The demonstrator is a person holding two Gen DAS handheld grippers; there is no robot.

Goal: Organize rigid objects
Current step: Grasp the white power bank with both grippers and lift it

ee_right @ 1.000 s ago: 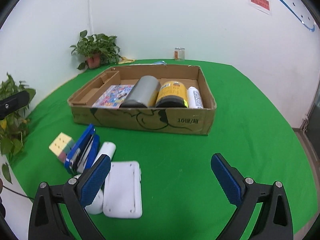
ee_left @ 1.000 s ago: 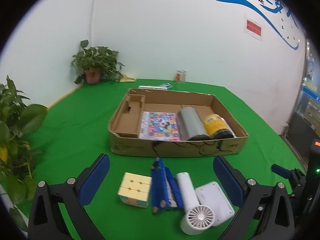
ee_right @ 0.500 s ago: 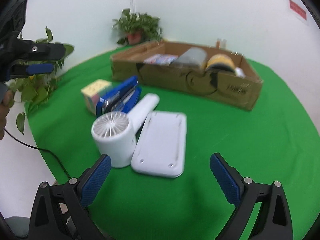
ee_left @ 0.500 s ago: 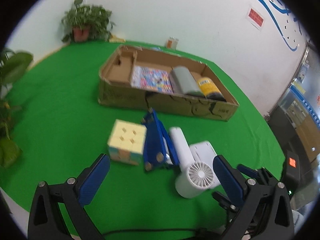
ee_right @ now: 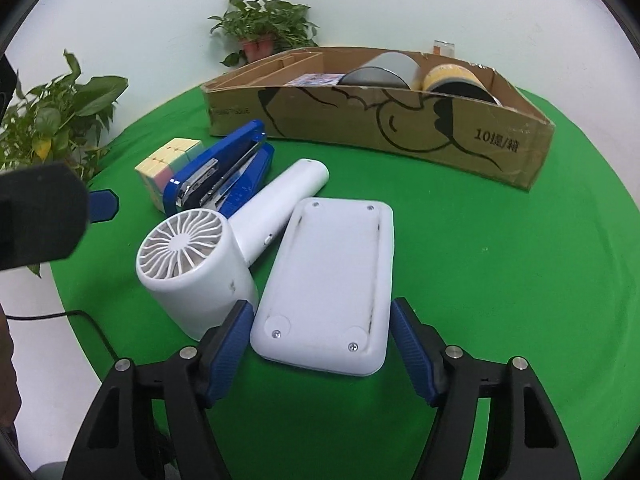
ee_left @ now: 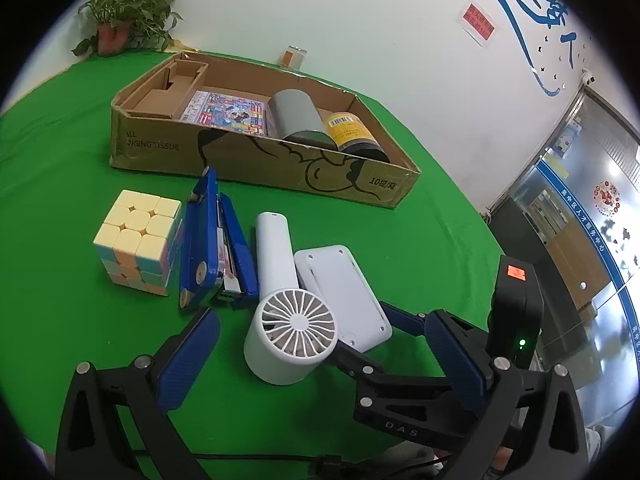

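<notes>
On the green table lie a pastel cube (ee_left: 136,248), a blue stapler (ee_left: 216,240), a white hand fan (ee_left: 288,320) and a flat white device (ee_right: 324,280), side by side. My left gripper (ee_left: 320,356) stands open, with the fan's round head between its wide-apart fingers and untouched. My right gripper (ee_right: 320,344) straddles the near end of the flat white device. Its jaws are closing, and a thin gap still shows at the right pad (ee_right: 412,344). The right gripper's black body (ee_left: 516,320) shows in the left wrist view.
A low cardboard box (ee_left: 256,160) behind the objects holds a colourful booklet (ee_left: 224,114), a grey cylinder (ee_left: 296,116) and a yellow-labelled can (ee_left: 352,136). Potted plants (ee_right: 60,120) stand at the table's left edge and far corner. A cable (ee_right: 80,320) hangs off the near edge.
Both grippers have sunk toward the table and tipped downward, closing in on the fan and the flat device. The right gripper's jaws have narrowed around the flat white device.
</notes>
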